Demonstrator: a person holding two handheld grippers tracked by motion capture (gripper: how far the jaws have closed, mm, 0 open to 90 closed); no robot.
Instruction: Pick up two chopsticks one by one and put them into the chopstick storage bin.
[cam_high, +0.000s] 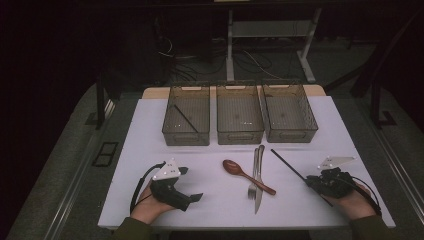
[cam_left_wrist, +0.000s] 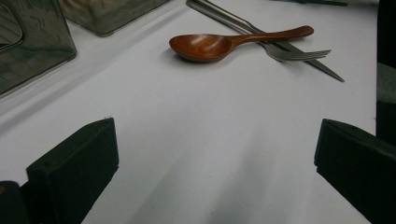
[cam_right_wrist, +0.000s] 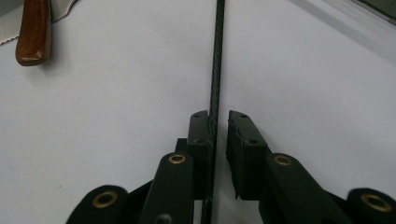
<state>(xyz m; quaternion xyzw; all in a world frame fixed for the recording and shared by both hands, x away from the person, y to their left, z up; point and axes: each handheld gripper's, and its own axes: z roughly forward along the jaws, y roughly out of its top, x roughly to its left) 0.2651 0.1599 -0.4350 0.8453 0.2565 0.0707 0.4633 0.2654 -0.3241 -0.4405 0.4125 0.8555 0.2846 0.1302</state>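
Left claw spread wide, empty, left of the wooden spoon. Right claw, right of the spoon, nearly closed around a black chopstick lying on the counter; gap on one side. Best squeezed squarely before lifting level.

Three bins sit side by side behind the spoon, fork and knife mid-table.
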